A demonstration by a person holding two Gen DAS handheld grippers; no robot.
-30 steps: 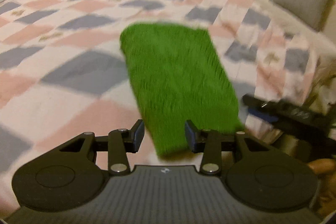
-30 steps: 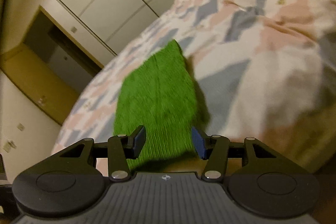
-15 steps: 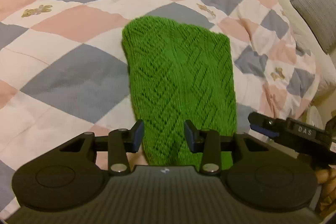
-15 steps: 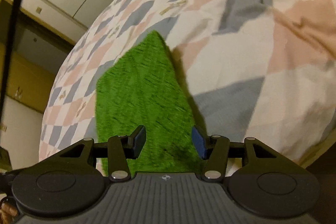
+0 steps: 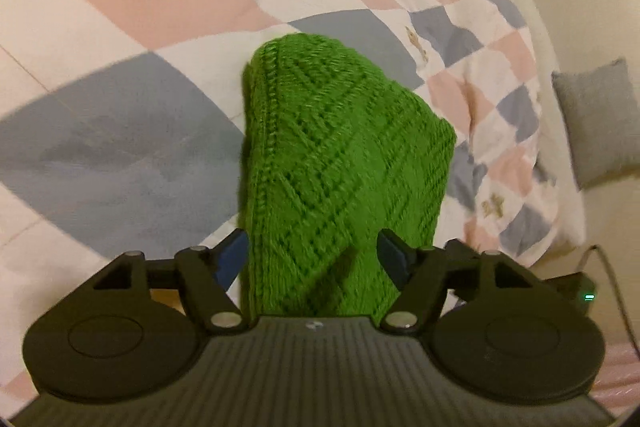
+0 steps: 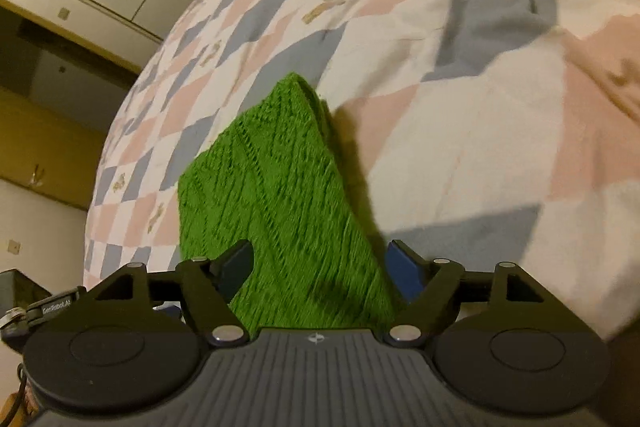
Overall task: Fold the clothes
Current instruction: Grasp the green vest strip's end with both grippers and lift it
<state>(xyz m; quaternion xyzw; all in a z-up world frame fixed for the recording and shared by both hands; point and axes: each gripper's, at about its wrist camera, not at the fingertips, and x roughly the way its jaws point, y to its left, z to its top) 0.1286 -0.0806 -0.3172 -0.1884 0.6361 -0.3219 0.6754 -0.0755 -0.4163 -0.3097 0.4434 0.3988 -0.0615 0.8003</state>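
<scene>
**Green knit lifted at its near end**

The checked quilt (image 5: 120,147) of the bed lies ahead of our fingers. On it rests the far end of the green knitted garment (image 5: 340,155), already narrow and doubled. Its near end rises between both pairs of fingers.

We judge a fold in hand; next, carry that end forward evenly.

The left gripper (image 5: 310,253) and right gripper (image 6: 320,263) stand wide; whether the pads pinch, we cannot tell.

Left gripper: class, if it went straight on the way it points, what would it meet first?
The green knit, which already lies between the open fingers of the left gripper. Beyond it is the quilt, though depth is unclear.
</scene>
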